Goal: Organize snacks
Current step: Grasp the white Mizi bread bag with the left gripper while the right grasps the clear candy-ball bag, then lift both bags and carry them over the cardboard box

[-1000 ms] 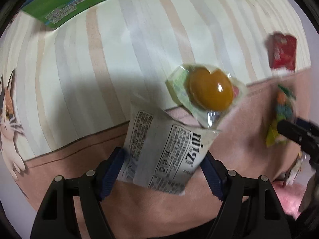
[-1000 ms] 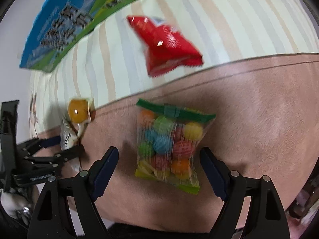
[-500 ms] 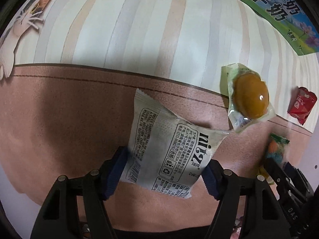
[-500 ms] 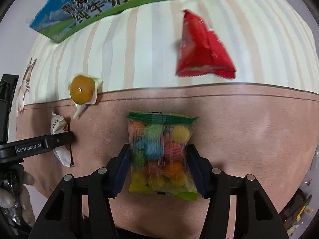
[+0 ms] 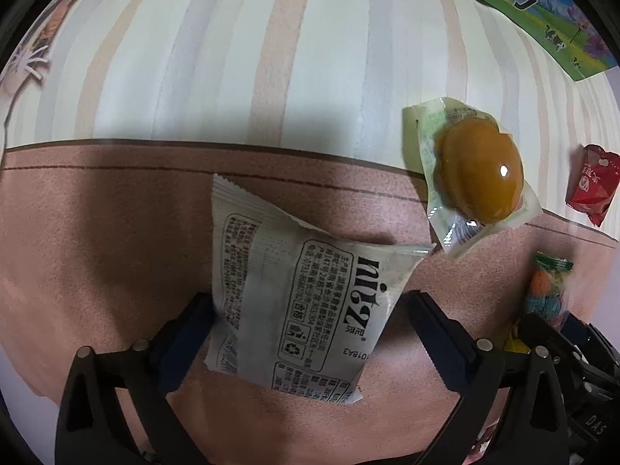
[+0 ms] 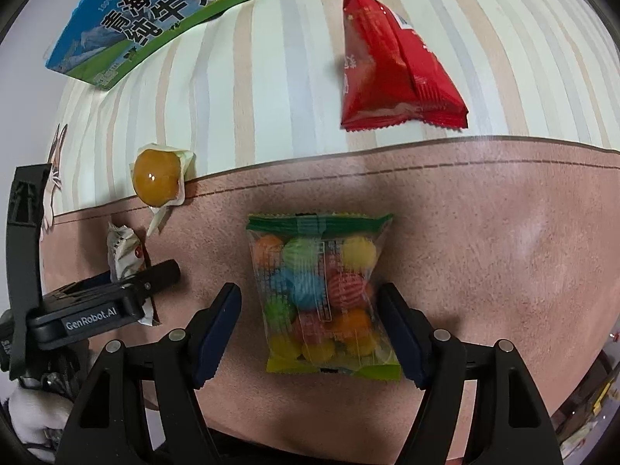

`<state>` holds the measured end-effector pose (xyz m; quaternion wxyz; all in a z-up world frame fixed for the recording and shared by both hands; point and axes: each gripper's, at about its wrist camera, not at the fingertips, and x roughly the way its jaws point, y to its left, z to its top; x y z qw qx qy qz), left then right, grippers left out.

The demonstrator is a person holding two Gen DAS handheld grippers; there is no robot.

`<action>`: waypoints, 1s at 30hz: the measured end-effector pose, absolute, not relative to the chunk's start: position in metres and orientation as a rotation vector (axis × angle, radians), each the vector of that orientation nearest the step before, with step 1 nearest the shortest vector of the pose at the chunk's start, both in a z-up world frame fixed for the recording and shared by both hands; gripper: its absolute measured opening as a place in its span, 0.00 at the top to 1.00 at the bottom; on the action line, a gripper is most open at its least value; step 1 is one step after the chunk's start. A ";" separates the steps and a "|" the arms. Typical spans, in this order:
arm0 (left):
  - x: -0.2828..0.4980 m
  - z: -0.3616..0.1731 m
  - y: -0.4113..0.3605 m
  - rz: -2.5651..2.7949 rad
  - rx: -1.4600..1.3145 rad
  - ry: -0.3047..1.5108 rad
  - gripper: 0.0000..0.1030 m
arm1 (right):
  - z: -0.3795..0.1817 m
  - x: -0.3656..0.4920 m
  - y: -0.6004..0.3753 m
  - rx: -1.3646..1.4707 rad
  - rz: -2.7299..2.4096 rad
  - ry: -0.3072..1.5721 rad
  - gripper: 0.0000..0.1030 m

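Right wrist view: fingers (image 6: 310, 329) spread again after squeezing the gumball bag (image 6: 321, 294), left gripper (image 5: 306, 333) also loosened around the white packet (image 5: 294, 302), so both look freshly placed.

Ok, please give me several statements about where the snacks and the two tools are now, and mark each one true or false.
1. The bag of coloured candy balls lies between the fingers of the right tool. True.
2. The red packet lies on the pink band of the cloth. False: it lies on the striped part.
3. The wrapped orange snack lies across the border between stripes and pink. True.
4. The left tool is closed on the milk carton. False: it is open around the white packet; the carton lies far off, at the top of the right wrist view.
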<state>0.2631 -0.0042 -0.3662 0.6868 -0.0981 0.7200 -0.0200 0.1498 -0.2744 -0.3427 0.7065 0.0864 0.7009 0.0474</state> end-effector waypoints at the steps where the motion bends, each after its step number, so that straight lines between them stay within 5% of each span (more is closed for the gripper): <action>1: 0.261 -0.364 -0.006 -0.033 -0.215 1.606 0.09 | -0.343 0.147 -0.276 0.185 0.105 1.557 0.27; 6: 0.248 -0.353 0.000 0.009 -0.194 1.569 0.43 | -0.344 0.138 -0.270 0.135 0.080 1.537 0.32; 19: 0.250 -0.325 0.006 0.030 -0.168 1.547 0.48 | -0.338 0.119 -0.267 0.091 0.055 1.491 0.45; 30: 0.259 -0.330 0.006 0.012 -0.143 1.569 0.48 | -0.333 0.117 -0.272 0.157 0.080 1.531 0.39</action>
